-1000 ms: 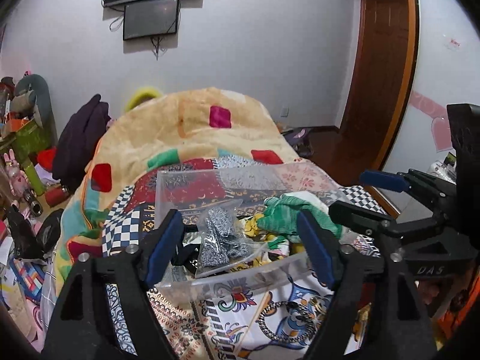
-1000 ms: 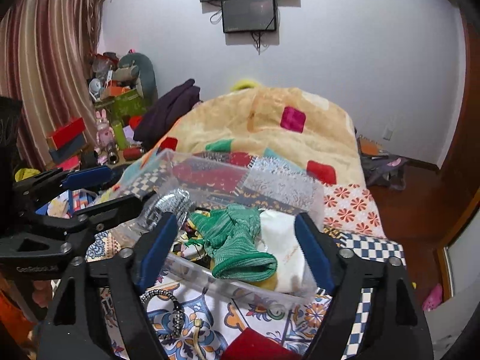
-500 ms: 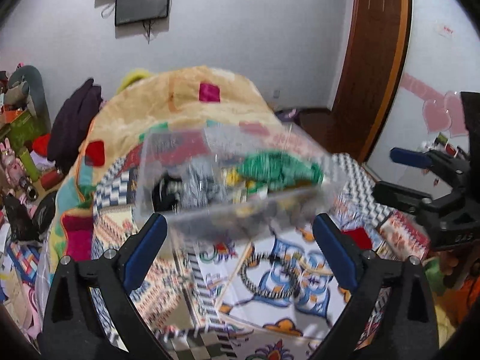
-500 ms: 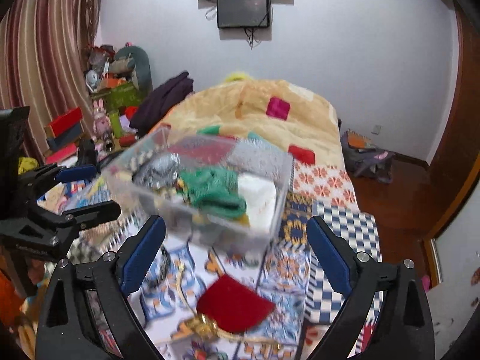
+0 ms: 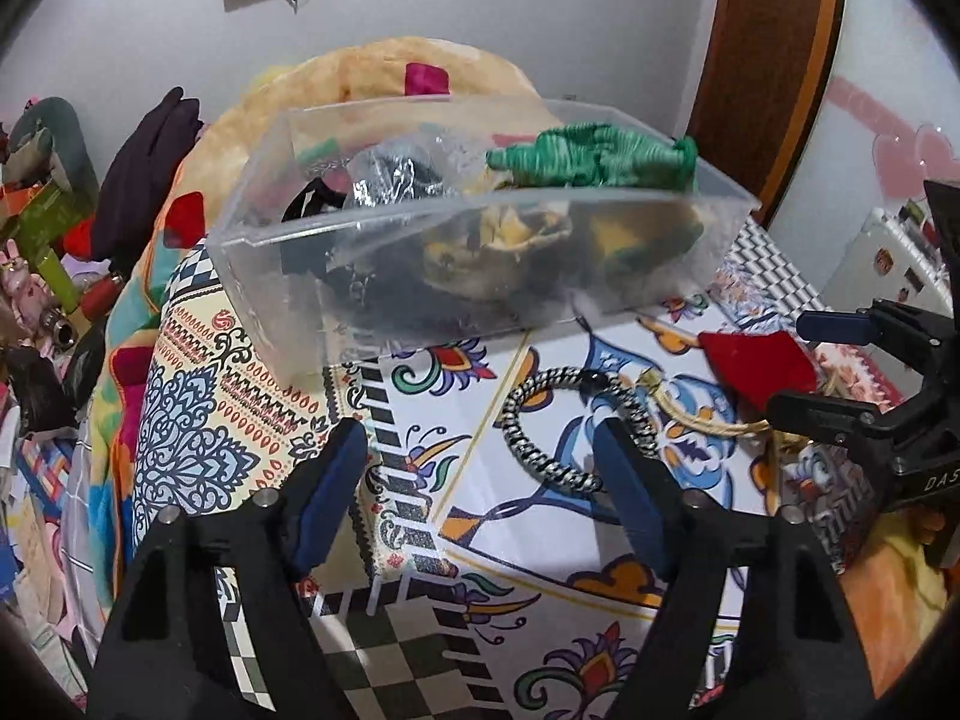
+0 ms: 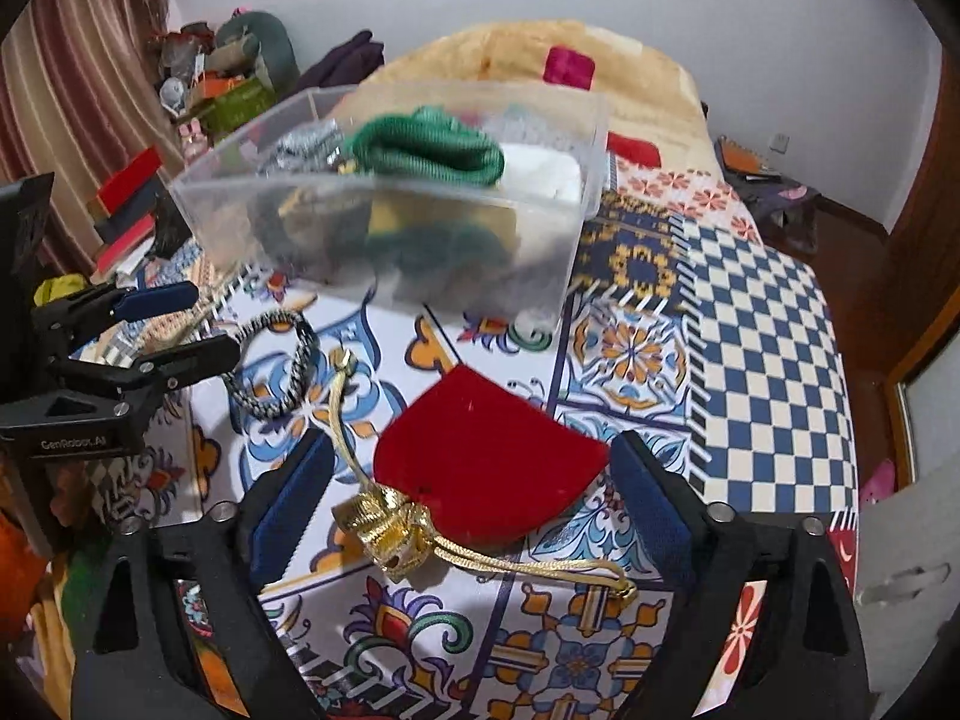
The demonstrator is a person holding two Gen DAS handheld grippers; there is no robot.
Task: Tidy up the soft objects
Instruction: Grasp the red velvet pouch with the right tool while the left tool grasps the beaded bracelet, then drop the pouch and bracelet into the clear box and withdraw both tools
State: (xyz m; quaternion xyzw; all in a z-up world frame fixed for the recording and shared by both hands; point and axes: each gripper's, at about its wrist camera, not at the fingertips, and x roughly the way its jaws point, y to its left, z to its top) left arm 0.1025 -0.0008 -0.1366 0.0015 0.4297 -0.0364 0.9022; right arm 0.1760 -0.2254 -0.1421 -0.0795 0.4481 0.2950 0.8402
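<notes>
You have pulled both tools back from the clear box (image 5: 480,276). A second ago they sat right at its near wall; now the box is farther off, up the bed (image 6: 768,324), and looks a little blurry. So the box seems set where you want it, and what is left is likely the loose things on the cloth.

Your left gripper (image 5: 480,492) is wide open and holds nothing. The braided black-and-white ring (image 5: 564,420) lies on the bed just in front of it, near its right finger.

Your right gripper (image 6: 468,504) is wide open and empty too. The red pouch (image 6: 486,468) with the gold cord (image 6: 396,534) lies right between its fingers, flat on the cloth.

Inside the box you can see a green knit thing (image 6: 432,144) on top, a shiny silver bag (image 5: 390,174), something white (image 6: 540,174), and some yellow and dark bits lower down that are too blurry to name.
</notes>
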